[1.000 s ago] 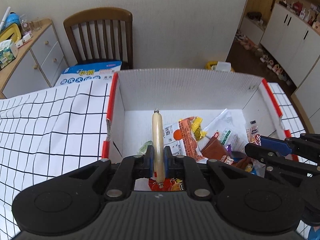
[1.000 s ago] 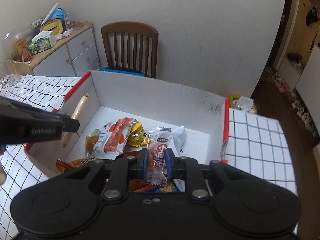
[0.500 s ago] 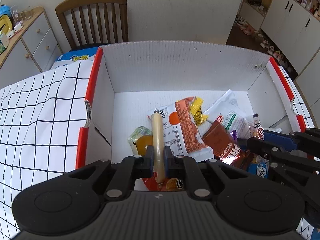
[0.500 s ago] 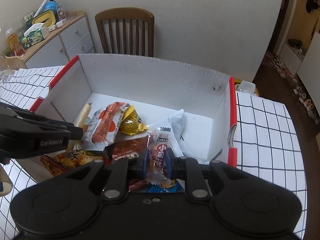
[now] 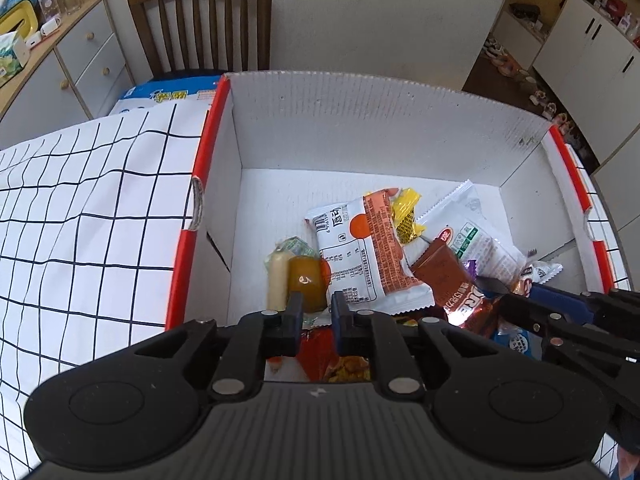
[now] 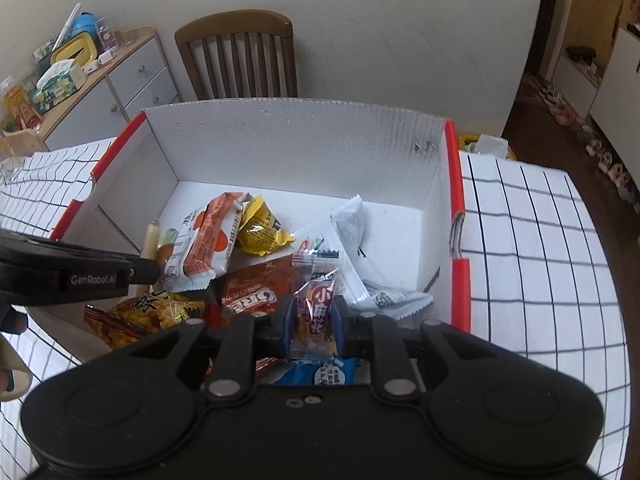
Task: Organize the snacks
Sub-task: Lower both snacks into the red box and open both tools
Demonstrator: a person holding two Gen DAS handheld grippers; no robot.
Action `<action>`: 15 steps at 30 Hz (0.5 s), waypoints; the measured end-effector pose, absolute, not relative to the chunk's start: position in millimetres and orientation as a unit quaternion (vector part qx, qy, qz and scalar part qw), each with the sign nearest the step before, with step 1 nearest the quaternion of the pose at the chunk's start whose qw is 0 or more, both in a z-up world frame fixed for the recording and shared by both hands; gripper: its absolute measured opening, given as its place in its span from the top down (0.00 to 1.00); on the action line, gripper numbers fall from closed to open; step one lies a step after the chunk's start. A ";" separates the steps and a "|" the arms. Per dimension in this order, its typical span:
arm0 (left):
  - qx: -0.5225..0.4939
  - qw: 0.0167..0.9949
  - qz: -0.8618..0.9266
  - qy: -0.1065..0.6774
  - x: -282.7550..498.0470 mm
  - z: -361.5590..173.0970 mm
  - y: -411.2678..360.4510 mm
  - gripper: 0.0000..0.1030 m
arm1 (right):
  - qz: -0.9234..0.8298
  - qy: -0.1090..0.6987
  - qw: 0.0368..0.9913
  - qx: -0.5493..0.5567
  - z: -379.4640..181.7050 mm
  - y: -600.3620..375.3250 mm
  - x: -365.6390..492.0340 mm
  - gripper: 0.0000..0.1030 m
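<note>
The left tongs (image 5: 314,312) hang just inside the near wall of the white box (image 5: 360,120), their jaws parted a little and gripping nothing; they have just been opening, and the sausage stick (image 5: 277,280) lies free on the box floor beside their left jaw, against an amber jelly cup (image 5: 308,282). The right tongs (image 6: 314,322) pinch a small red snack packet (image 6: 318,312) above the heap at the box's near side. The risk, as I judge it: let go from here, the packet slides off the slick Oreo pack (image 6: 256,290) below it, or the two tongs knock together, since both crowd the same near edge.
</note>
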State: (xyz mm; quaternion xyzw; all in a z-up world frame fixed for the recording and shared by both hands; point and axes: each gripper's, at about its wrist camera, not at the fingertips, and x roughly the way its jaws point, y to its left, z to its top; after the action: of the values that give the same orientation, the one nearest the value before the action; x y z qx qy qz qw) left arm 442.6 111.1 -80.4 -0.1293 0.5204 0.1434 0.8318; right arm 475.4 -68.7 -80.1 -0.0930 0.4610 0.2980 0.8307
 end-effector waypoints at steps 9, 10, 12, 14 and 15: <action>-0.140 0.849 0.153 0.486 421.3 -60.5 112.4 0.38 | 0.291 0.456 0.839 -0.048 -66.1 -83.6 469.9 0.80; -0.139 0.851 0.152 0.483 418.8 -57.8 111.8 0.38 | 0.290 0.455 0.841 -0.045 -64.3 -85.0 468.9 0.80; -0.141 0.853 0.148 0.481 413.8 -52.3 111.8 0.38 | 0.292 0.454 0.841 -0.036 -61.0 -88.7 466.8 0.79; -0.144 0.856 0.144 0.476 407.6 -46.8 110.9 0.38 | 0.294 0.451 0.842 -0.028 -57.1 -92.1 463.4 0.78; -0.142 0.857 0.144 0.473 404.1 -43.8 110.0 0.38 | 0.297 0.449 0.843 -0.026 -54.8 -93.5 461.1 0.78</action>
State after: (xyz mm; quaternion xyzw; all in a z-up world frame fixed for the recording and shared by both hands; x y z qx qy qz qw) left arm 404.1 110.0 -43.8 -0.1420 0.4733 0.1443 0.8573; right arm 461.1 -93.5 -54.8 -0.0258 0.4488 0.2965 0.8426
